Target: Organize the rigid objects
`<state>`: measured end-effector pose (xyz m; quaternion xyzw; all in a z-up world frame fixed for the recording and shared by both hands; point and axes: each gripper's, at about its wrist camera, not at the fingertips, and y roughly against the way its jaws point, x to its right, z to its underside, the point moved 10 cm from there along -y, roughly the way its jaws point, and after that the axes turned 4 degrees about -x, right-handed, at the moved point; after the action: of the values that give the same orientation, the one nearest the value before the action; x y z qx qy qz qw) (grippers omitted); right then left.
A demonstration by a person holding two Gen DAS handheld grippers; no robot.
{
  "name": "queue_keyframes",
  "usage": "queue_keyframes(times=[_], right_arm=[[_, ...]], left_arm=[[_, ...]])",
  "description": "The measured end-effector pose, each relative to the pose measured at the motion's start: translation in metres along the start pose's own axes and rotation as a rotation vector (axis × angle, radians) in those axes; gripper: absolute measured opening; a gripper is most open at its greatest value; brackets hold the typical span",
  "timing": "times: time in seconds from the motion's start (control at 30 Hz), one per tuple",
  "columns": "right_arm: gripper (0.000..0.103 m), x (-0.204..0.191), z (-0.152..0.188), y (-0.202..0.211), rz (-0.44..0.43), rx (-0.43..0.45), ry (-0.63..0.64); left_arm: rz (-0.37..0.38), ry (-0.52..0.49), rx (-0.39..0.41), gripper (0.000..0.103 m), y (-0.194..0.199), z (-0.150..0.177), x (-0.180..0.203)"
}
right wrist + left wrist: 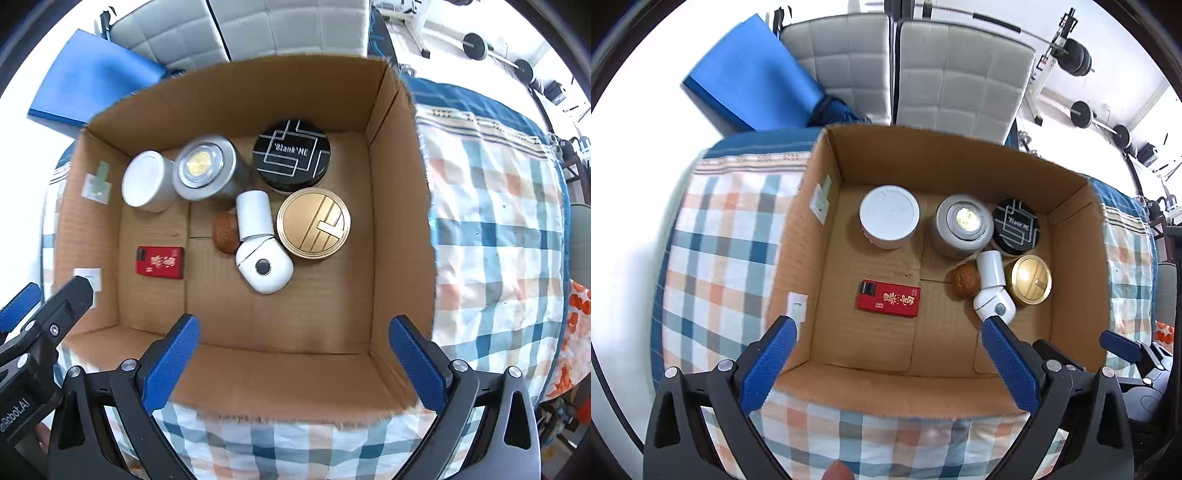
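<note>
Walnut (pixel 226 232) touching white cylinder (pixel 254 215)

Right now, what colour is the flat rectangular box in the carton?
Red with gold lettering; the left wrist view shows it best.

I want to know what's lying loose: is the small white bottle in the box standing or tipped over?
Tipped over: the white bottle lies on its side on the cardboard box floor, beside the gold tin.
</note>
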<state>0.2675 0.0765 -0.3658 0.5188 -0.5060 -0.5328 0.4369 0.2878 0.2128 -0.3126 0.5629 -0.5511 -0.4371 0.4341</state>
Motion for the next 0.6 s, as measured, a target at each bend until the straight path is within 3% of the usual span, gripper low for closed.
queue_keyframes(times=[0.37,0.6], right_arm=[[0.103,0.022,0.035,0.118,0.007,0.198,0.023],[0.103,0.033,0.072,0.196,0.002,0.301,0.025]], left_arm=[[-0.041,-0.019,0.161,0.103,0.108,0.029,0.0],[-0.005,-0.029,0.233,0.103,0.173,0.051,0.013]])
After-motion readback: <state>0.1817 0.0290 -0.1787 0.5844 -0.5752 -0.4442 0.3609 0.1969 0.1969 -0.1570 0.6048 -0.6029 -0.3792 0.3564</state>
